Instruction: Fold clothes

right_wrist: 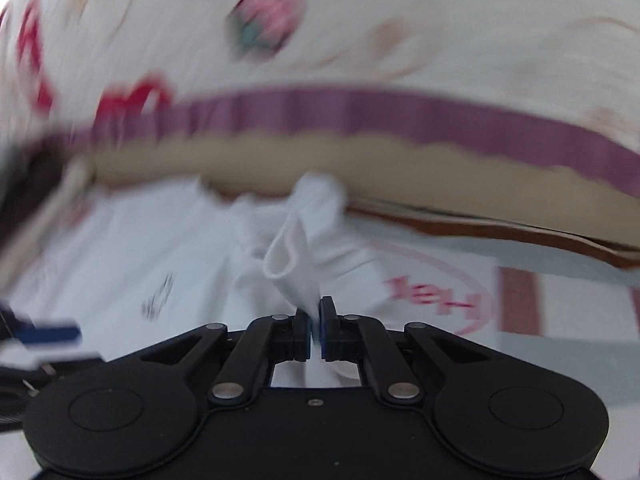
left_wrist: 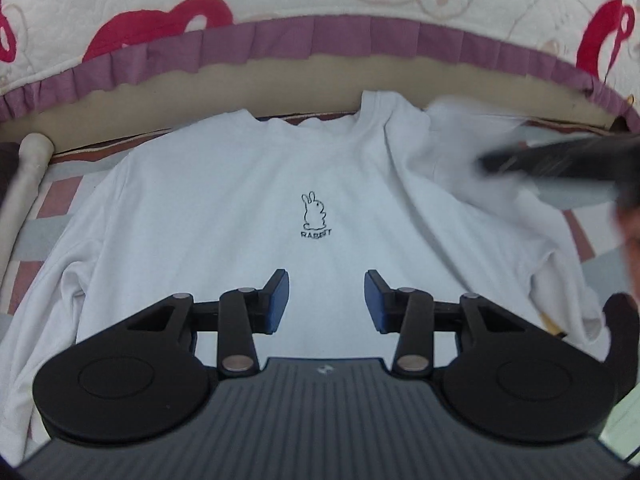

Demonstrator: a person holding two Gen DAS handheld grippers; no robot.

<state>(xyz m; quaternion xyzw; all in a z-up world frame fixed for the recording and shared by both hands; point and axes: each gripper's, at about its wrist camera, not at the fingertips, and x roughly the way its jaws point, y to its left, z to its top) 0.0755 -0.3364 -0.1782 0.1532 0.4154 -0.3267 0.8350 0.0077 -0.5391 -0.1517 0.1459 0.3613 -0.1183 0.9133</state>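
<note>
Left sleeve: lies out flat to the left of the rabbit print, its lower end running out of view behind the gripper body.
White shirt: spread front-up on a checked mat, rabbit print at mid-chest, collar above the print, next to the base of a bed with a purple-frilled quilt.
Left gripper: hovers below the rabbit print over the lower chest, its blue pads set wide apart with nothing between them.
Right sleeve: bunched and lifted to the right of the rabbit print, cuff hanging open in a loop; not flat like the other side.
Right gripper: pinched tight on a fold of the white sleeve cloth; blurred in both views, so it appears to be in motion.
Stage: one sleeve held up, the body unfolded; fits a sleeve being carried inward.
Risk, slip: only a thin pinch of cloth is held, so a quick pull could let it slide free.
Risk, drag: nothing pins the chest, so the pull may shift the whole shirt and wrinkle the area around the print.
Risk, crooked fold: the bunched shoulder could land doubled.
</note>
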